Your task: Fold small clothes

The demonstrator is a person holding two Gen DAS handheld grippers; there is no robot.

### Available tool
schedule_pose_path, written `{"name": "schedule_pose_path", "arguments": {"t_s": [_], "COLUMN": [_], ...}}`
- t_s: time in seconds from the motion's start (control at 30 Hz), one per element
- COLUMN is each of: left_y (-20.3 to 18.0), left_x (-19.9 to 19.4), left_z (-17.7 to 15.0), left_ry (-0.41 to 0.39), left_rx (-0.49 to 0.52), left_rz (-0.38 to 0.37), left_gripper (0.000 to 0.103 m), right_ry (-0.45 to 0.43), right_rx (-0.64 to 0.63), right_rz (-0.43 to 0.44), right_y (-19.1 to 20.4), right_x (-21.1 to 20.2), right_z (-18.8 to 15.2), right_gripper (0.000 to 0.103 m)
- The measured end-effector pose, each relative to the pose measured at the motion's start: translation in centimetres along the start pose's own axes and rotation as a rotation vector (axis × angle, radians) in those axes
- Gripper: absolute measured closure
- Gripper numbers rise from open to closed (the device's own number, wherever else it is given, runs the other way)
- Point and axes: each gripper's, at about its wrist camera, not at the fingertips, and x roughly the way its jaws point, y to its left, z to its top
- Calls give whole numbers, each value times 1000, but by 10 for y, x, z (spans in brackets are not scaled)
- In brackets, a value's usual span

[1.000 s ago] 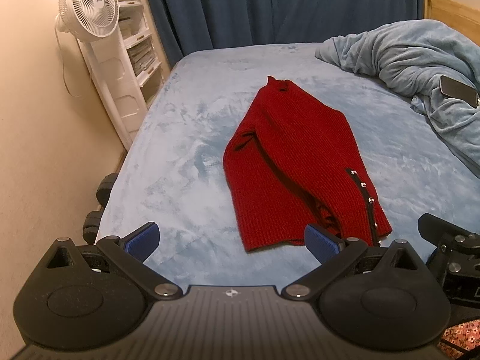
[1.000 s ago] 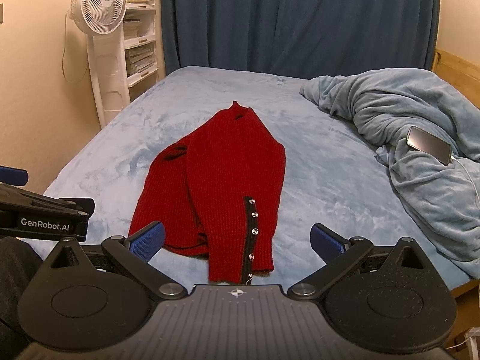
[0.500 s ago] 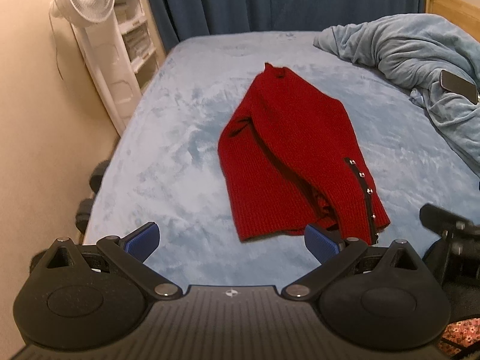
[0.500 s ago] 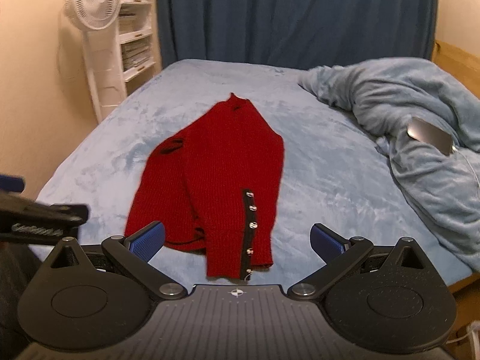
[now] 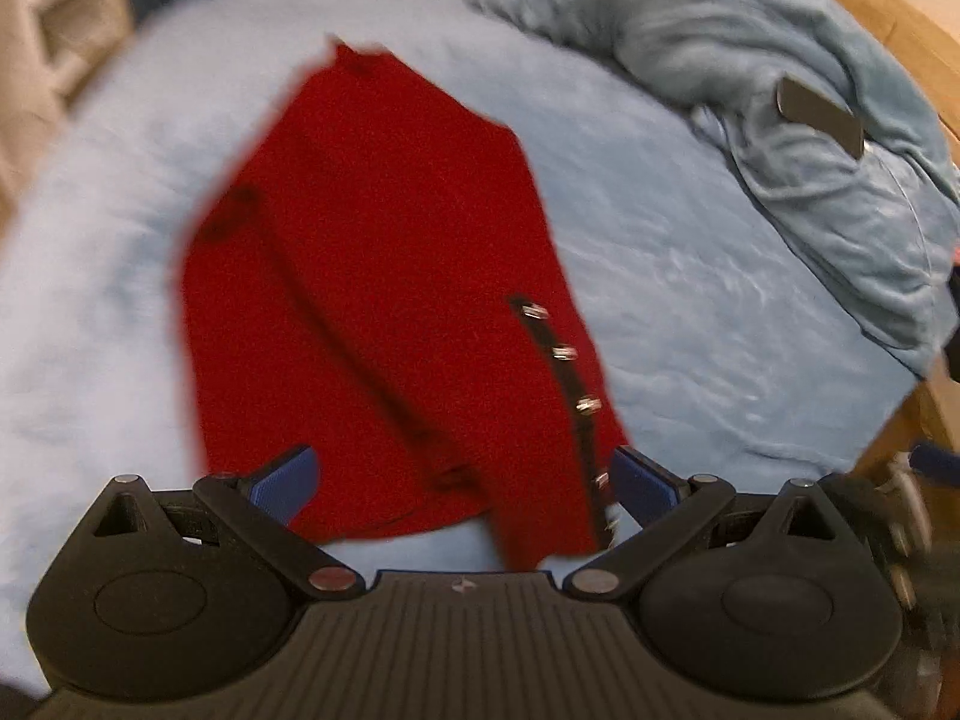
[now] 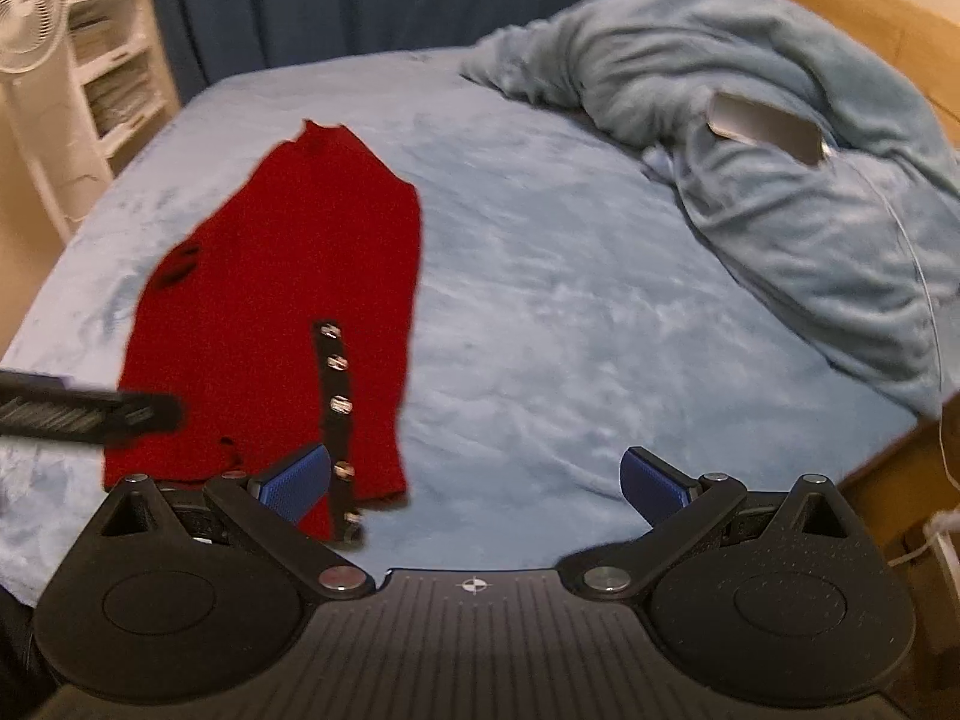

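Both tongs, left (image 5: 461, 477) and right (image 6: 474, 480), hang spread apart, empty, over the red sweater's (image 6: 282, 300) hem on the bed (image 6: 570, 324).

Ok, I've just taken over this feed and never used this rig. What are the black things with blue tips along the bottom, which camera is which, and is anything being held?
No robot arm here: a person carries a two-finger gripper in each hand, with a fisheye camera on each looking forward along the fingers. The black shapes with blue pads are those fingers.

One picture is from the left gripper, the other from the right gripper. Both are open and hold nothing. The dark bar at the left edge of the right view is probably the left gripper.

Ahead, a red sweater lies partly folded on the bed, its dark button strip towards the grippers. To the right is a bunched blanket with a phone resting on it.
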Motion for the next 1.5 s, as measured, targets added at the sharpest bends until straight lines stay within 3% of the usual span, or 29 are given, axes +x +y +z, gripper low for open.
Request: {"name": "schedule_pose_path", "arguments": {"t_s": [0.07,0.13,0.17,0.27,0.3,0.4,0.5,0.6,0.67,0.73,0.8,0.87,0.9,1.03,1.07,1.13,1.17,1.2,1.23,1.37,1.43,1.5], "left_y": [5,17,23,38,42,81,158,259,313,348,362,357,352,318,306,283,273,263,252,225,215,206], "left_x": [39,73,83,86,77,22,-34,-89,-113,-121,-122,-117,-109,-69,-57,-37,-32,-27,-21,-15,-13,-10], "left_z": [17,34,40,62,71,99,134,161,165,163,151,137,128,88,74,48,36,24,10,-25,-32,-37], "left_ry": [58,108,129,111,80,-142,-325,-489,-534,-503,-475,-465,-455,-300,-267,-188,-158,-131,-112,-73,-58,-48], "left_rx": [-47,-138,-189,-232,-244,-322,-452,-596,-672,-698,-711,-710,-701,-641,-627,-582,-567,-544,-520,-449,-433,-423], "left_rz": [-25,-70,-90,-117,-133,-50,61,343,490,573,572,563,557,405,378,330,317,307,305,305,313,322], "left_gripper": [1,13,25,84,85,85,85,85,83,72,29,12,12,11,11,11,11,11,11,11,11,11], "right_ry": [26,48,58,86,93,107,105,81,60,45,34,27,27,95,115,141,149,147,134,-42,-156,-245], "right_rx": [6,16,24,36,37,24,2,-33,-56,-74,-108,-150,-163,-178,-181,-231,-254,-279,-293,-487,-550,-448], "right_rz": [-8,-14,-17,-20,-22,-24,-15,-3,2,11,35,78,103,183,196,249,290,294,281,107,-126,-367], "right_y": [-7,-13,-16,-22,-22,-18,-11,1,7,14,26,41,50,84,91,106,109,109,106,74,44,2], "right_x": [6,13,17,29,33,45,56,65,71,81,95,112,120,164,176,194,199,198,194,176,183,192], "right_z": [-1,-2,-1,2,3,9,18,30,38,47,58,69,73,84,85,84,86,92,102,160,207,266], "right_gripper": [1,1,1,1,1,2,4,4,4,4,4,4,3,4,8,41,83,94,95,96,97,96]}}
